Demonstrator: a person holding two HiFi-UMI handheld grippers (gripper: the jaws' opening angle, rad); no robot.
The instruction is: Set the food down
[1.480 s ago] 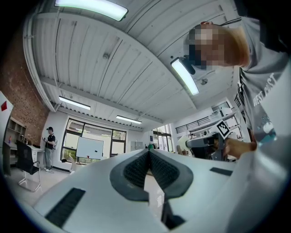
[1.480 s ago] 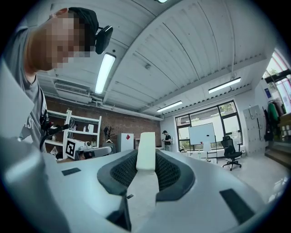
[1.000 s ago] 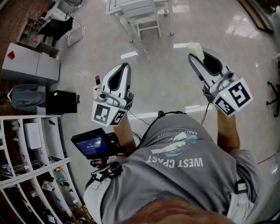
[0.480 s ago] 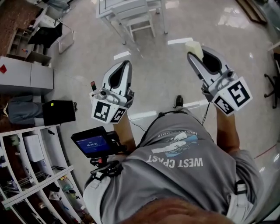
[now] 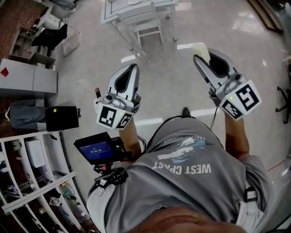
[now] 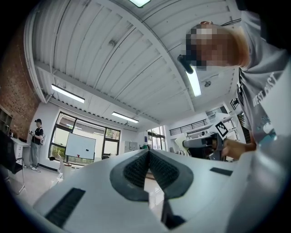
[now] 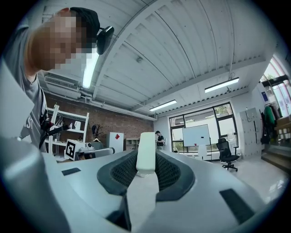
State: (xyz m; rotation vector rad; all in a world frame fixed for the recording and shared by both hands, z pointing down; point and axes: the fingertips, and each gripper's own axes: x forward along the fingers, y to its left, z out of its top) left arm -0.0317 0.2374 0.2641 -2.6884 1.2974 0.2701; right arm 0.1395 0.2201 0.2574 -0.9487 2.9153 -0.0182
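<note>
A glossy pale floor (image 5: 173,86) was seen below, with a white table (image 5: 136,7) and a chair (image 5: 148,22) at twelve o'clock. A grey cabinet (image 5: 27,77) stood at ten o'clock and open shelves (image 5: 32,182) at eight o'clock. The left gripper (image 5: 132,68) was held at eleven o'clock from the person's grey shirt (image 5: 186,182). Its jaws were brought together, with nothing between them. The right gripper (image 5: 198,57) was held at one o'clock, its jaws clamped on the food (image 5: 201,50), a pale cream block that stood out past the tips. The food was thus held in the air above the floor, well apart from the table. In the right gripper view the block (image 7: 146,152) was seen upright between the dark ribbed pads (image 7: 122,170), pressed from both sides.
</note>
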